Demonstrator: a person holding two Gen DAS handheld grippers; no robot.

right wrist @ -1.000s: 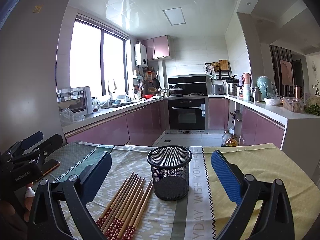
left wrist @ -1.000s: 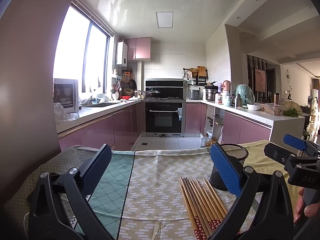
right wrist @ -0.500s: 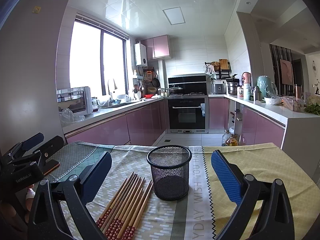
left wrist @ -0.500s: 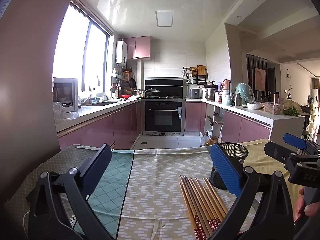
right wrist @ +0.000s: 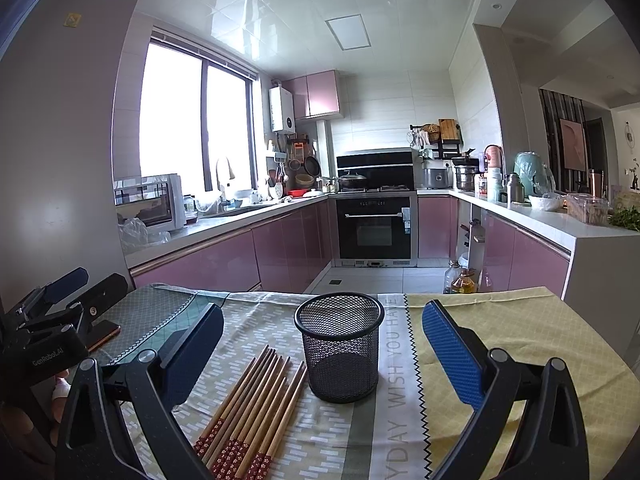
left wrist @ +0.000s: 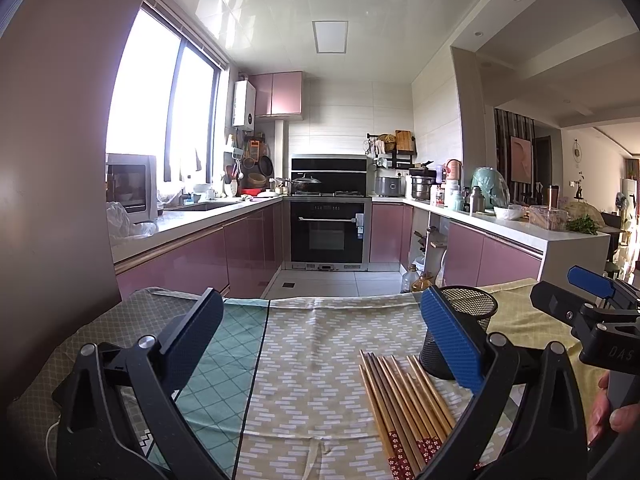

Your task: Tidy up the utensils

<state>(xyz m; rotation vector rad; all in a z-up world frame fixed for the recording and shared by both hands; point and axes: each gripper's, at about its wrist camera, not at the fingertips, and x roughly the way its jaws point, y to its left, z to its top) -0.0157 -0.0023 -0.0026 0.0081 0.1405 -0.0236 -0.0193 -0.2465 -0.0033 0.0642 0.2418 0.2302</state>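
Nothing picked up yet: left gripper (left wrist: 320, 340) and right gripper (right wrist: 322, 344) are both hovering wide, empty. Chopsticks (right wrist: 256, 404) are lying just left of the mesh cup (right wrist: 339, 350); next, pinching one.

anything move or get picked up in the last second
Nothing visibly changed. The chopsticks lie in the same bundle on the tablecloth beside the empty mesh holder, and both the left gripper and the right gripper hover open, holding nothing.
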